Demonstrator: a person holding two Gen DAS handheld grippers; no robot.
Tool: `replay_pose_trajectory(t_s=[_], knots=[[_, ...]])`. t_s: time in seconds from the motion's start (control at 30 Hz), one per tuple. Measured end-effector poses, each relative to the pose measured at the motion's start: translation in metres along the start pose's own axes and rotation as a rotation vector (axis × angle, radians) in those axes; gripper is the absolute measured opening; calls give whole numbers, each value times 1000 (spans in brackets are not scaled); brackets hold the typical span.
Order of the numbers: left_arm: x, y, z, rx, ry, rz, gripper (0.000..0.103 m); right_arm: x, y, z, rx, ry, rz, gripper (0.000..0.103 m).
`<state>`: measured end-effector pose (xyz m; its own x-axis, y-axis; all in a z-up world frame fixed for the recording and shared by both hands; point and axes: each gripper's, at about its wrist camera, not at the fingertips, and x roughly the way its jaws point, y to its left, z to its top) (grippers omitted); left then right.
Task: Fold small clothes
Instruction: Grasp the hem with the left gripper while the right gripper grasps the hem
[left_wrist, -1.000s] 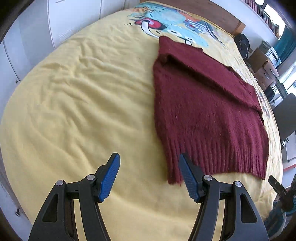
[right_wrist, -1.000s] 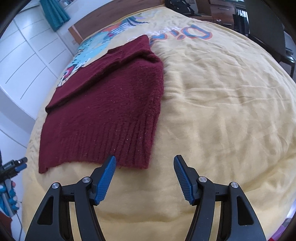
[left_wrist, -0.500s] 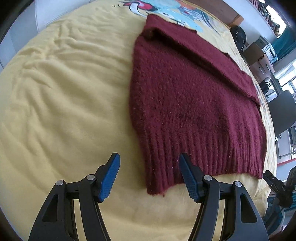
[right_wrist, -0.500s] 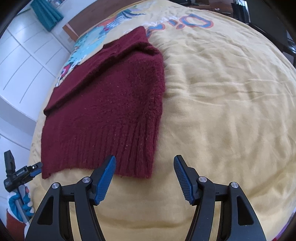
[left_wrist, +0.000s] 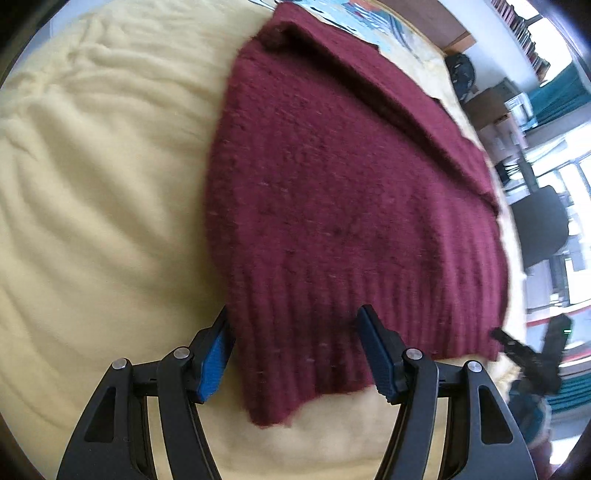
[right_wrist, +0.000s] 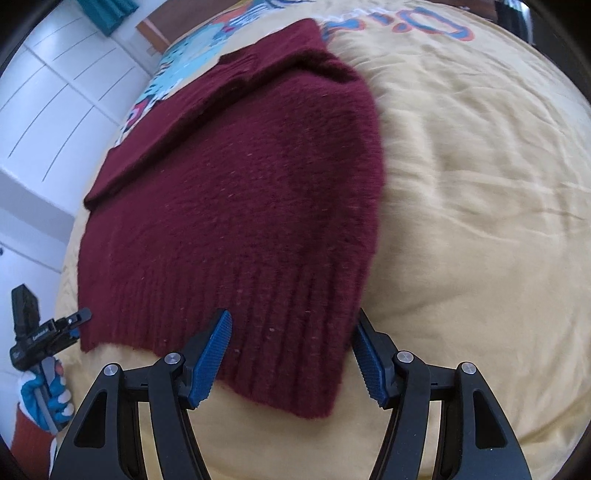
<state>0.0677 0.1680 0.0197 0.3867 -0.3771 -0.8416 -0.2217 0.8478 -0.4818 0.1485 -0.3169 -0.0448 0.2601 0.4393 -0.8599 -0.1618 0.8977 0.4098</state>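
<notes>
Your left tongs (left_wrist: 295, 354) stand open over the near left corner of a dark red sweater (left_wrist: 351, 184), blue pads (left_wrist: 376, 354) spread to either side of the ribbed hem. The corner of the hem lies between the jaws, but neither pad presses on the wool; the left pad sits just beside the sweater's side edge and the right pad is above the ribbing. Whether the pads brush the knit cannot be told through the blur.

Your right tongs (right_wrist: 291, 354) are open too, and their jaws have just been closing a little, with the sweater's near right corner between them. The left pad (right_wrist: 210, 354) is over the ribbed band, the right pad just off the sweater's right edge, over the yellow bedspread (right_wrist: 480, 203). Nothing is clamped.

The sweater lies flat on the bedspread, hem toward you, with a sleeve folded across its upper part, which overlaps a printed cartoon picture (right_wrist: 177, 77) on the spread. Beyond the sweater's left edge, seen from the right tongs, your left hand (right_wrist: 44, 395) in a blue and white glove holds the handle of the other tongs. White cupboard doors (right_wrist: 55, 103) stand past that side of the bed.

No containers show in either view.
</notes>
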Motion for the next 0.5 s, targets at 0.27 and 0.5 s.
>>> replay_pose_trajectory(t_s=[0.27,0.5], knots=[[-2,7,2,-21,33,-81,35,3,3,0,-12,27,63,37],[-9,10,1,-15,19,-61,9,-2,11,1,-42,16,82,17]])
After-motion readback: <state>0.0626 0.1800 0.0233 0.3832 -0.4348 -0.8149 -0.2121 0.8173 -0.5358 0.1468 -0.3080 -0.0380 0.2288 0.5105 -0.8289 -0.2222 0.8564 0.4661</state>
